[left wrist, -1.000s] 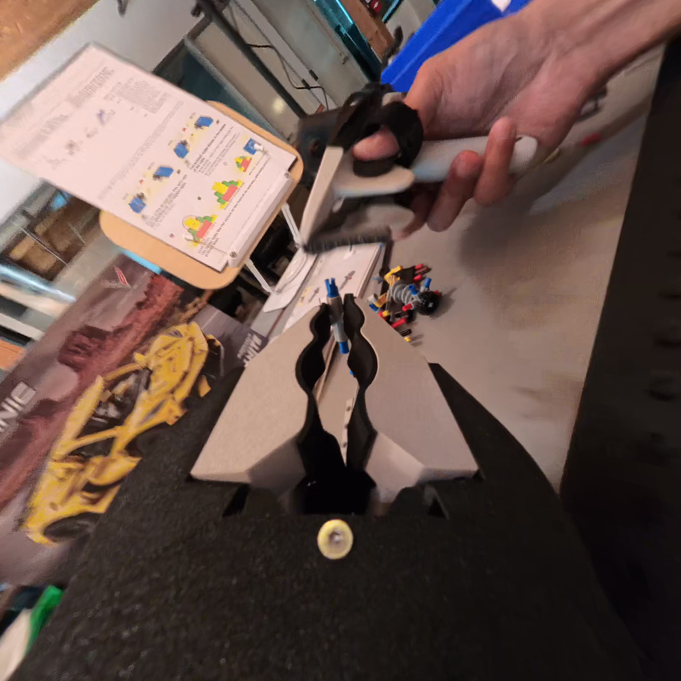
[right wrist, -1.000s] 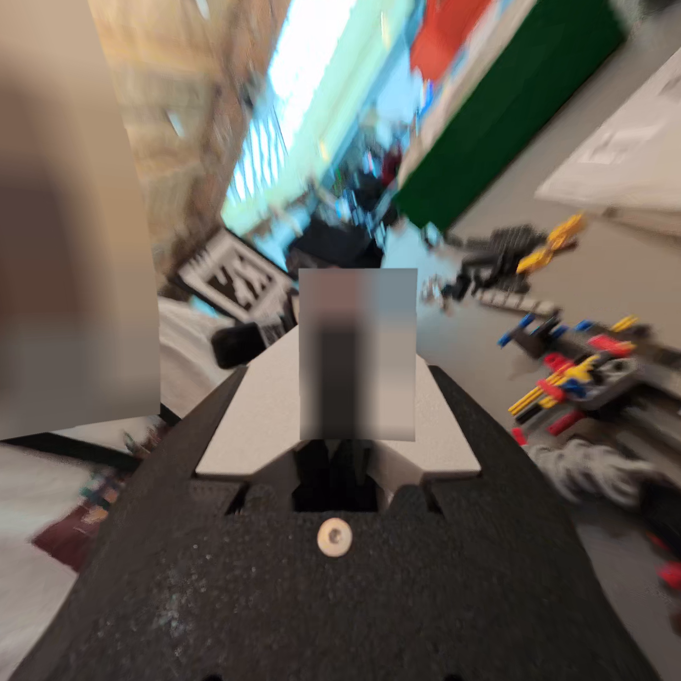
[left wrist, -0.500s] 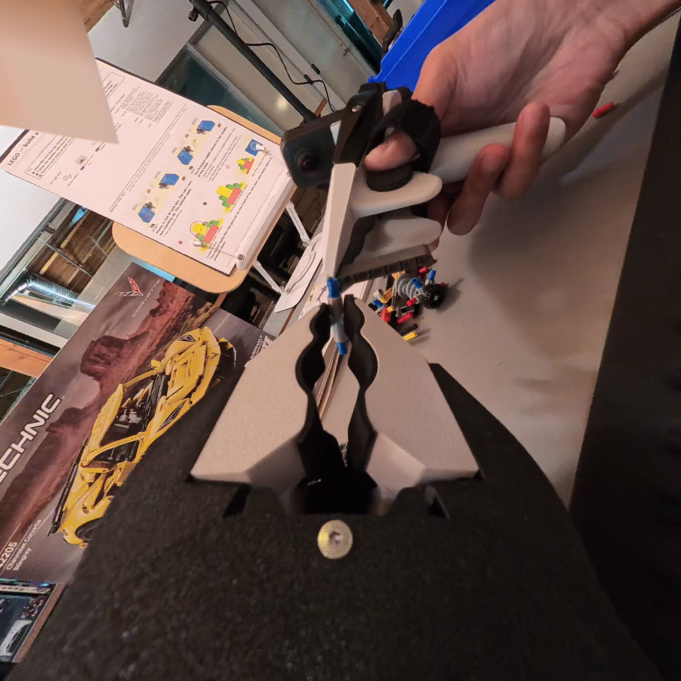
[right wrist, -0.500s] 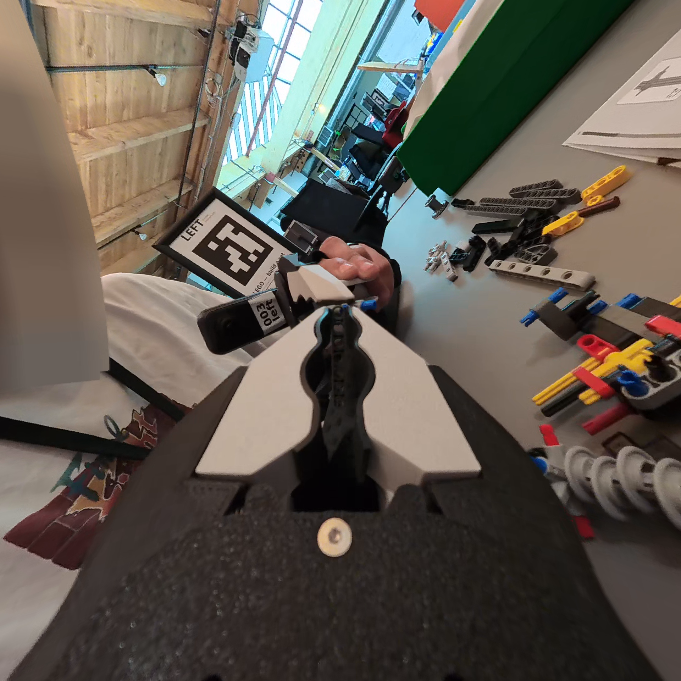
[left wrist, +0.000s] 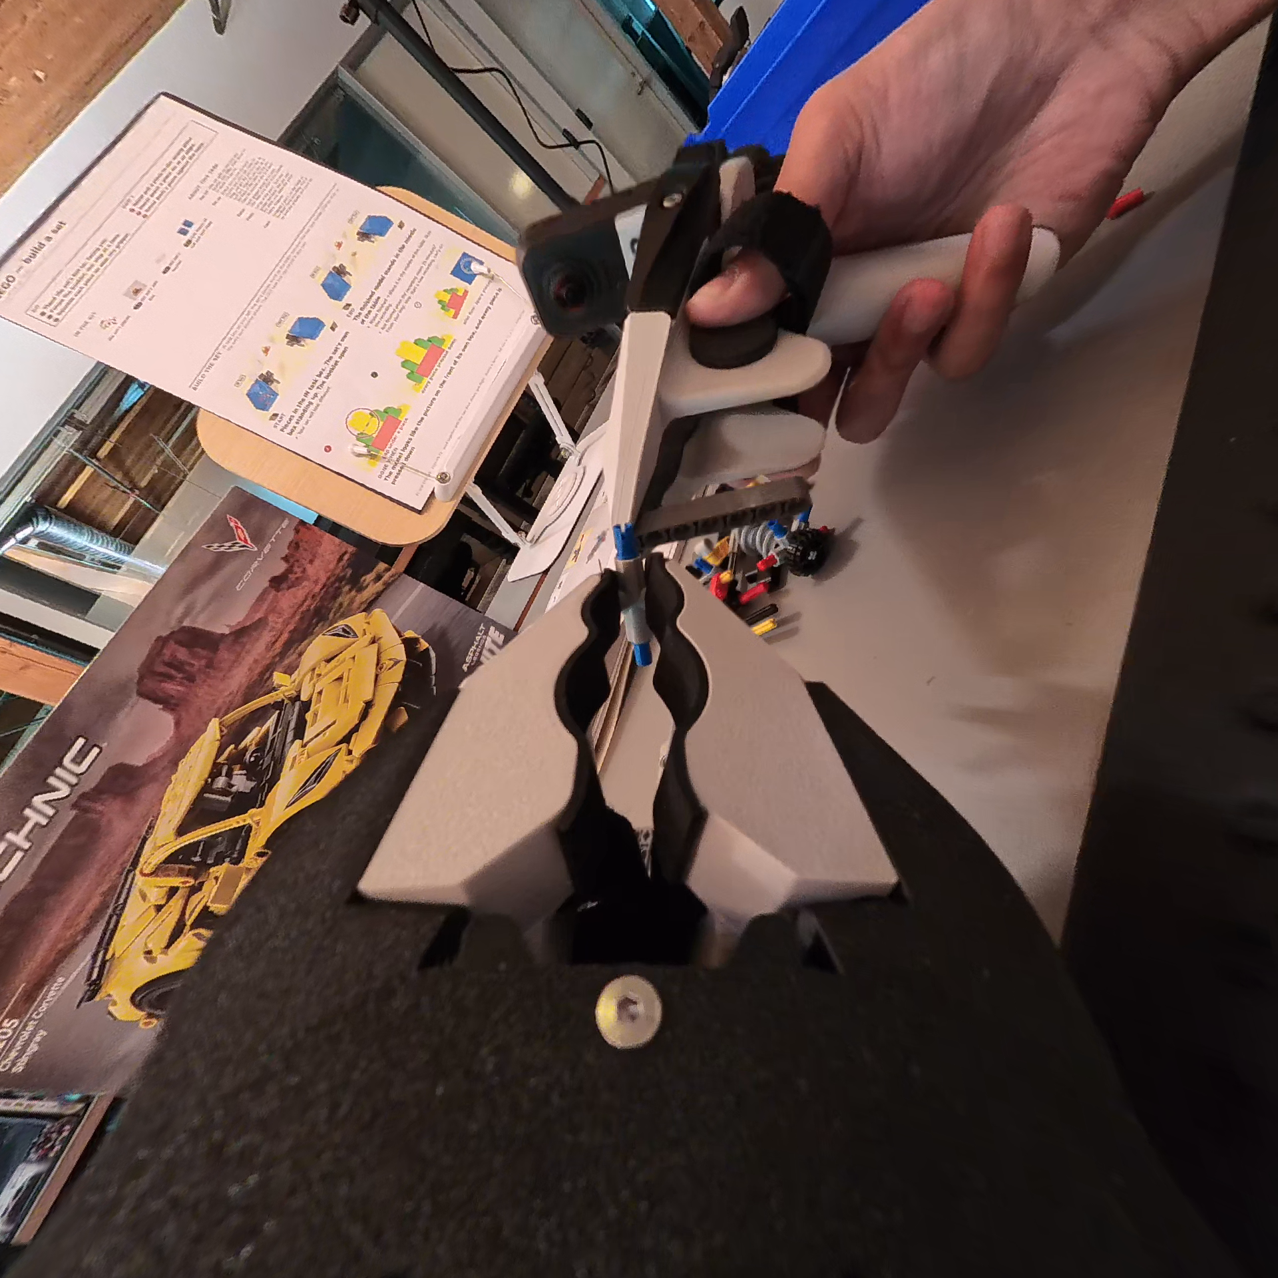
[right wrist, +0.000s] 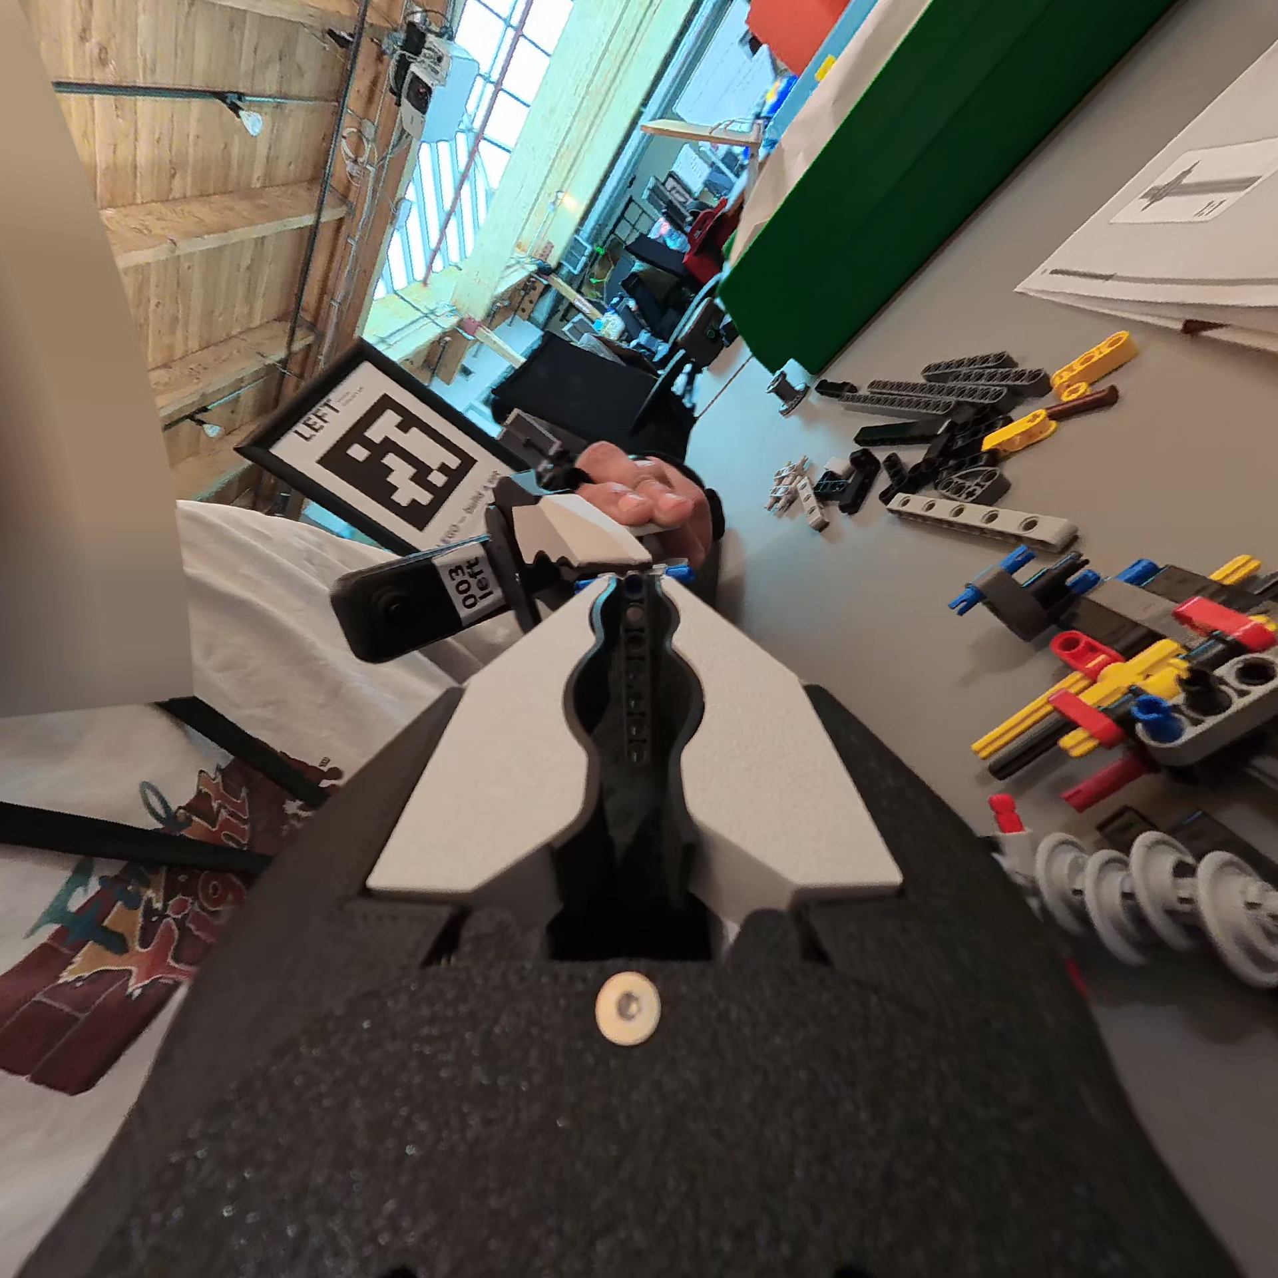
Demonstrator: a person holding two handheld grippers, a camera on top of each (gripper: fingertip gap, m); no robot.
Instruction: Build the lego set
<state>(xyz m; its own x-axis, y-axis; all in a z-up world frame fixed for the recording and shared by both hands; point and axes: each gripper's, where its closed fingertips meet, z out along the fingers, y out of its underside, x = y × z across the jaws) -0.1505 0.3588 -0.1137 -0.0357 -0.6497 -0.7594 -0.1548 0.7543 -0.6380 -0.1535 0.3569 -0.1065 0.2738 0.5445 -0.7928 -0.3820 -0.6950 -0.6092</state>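
My left gripper (left wrist: 633,588) is shut on a small grey connector with blue pins (left wrist: 631,600), held upright above the table. Its top blue pin (left wrist: 622,541) touches the end hole of a dark grey beam (left wrist: 723,513). My right gripper (right wrist: 635,588) is shut on that dark grey beam (right wrist: 633,681); in the left wrist view it comes in from above right (left wrist: 691,442), held by a hand (left wrist: 968,159). The left gripper shows tip to tip with it in the right wrist view (right wrist: 588,539). The part-built model (right wrist: 1141,684) lies on the table at right.
Loose beams and pins (right wrist: 961,442) lie on the grey table (right wrist: 830,657) with a grey spring part (right wrist: 1141,892). A green bin (right wrist: 899,173) and paper sheets (right wrist: 1175,242) stand behind. The set box (left wrist: 207,726) and an instruction sheet on a stand (left wrist: 276,297) are at left. The grippers are tip to tip, or close to it.
The right gripper swung in with the dark beam and lowered it until its end hole met the connector's blue pin. The left gripper held nearly still.
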